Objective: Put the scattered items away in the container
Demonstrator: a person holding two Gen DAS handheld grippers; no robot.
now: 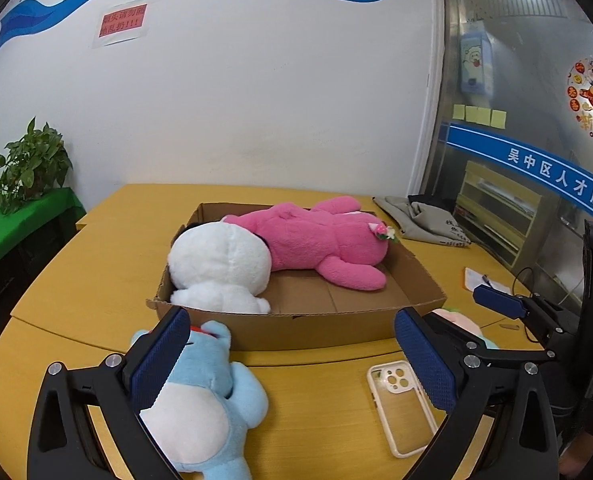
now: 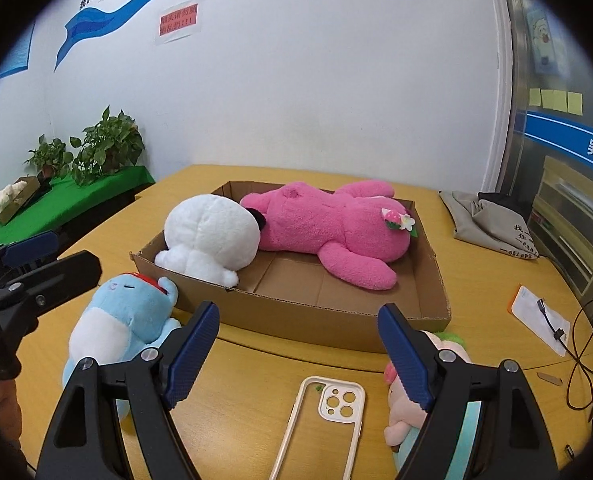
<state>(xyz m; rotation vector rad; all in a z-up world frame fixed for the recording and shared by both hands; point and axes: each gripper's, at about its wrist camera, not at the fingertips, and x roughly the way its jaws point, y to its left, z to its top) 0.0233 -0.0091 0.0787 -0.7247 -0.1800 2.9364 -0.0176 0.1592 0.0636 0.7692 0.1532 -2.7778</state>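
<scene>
A shallow cardboard box (image 1: 320,328) (image 2: 336,320) sits on the yellow table and holds a white plush (image 1: 220,268) (image 2: 208,236) and a pink plush (image 1: 320,244) (image 2: 328,232). A light blue plush (image 1: 212,400) (image 2: 116,324) lies on the table in front of the box's left corner. A small pink and green plush (image 2: 406,408) (image 1: 458,320) lies at the front right. A clear phone case (image 1: 402,404) (image 2: 324,420) lies between them. My left gripper (image 1: 292,360) is open above the blue plush and the case. My right gripper (image 2: 298,356) is open above the case.
A grey cloth bag (image 1: 424,220) (image 2: 492,220) lies at the table's back right. Papers and a cable (image 2: 548,324) lie on the right. Potted plants (image 2: 104,148) stand on a green-covered bench to the left. A white wall is behind the table.
</scene>
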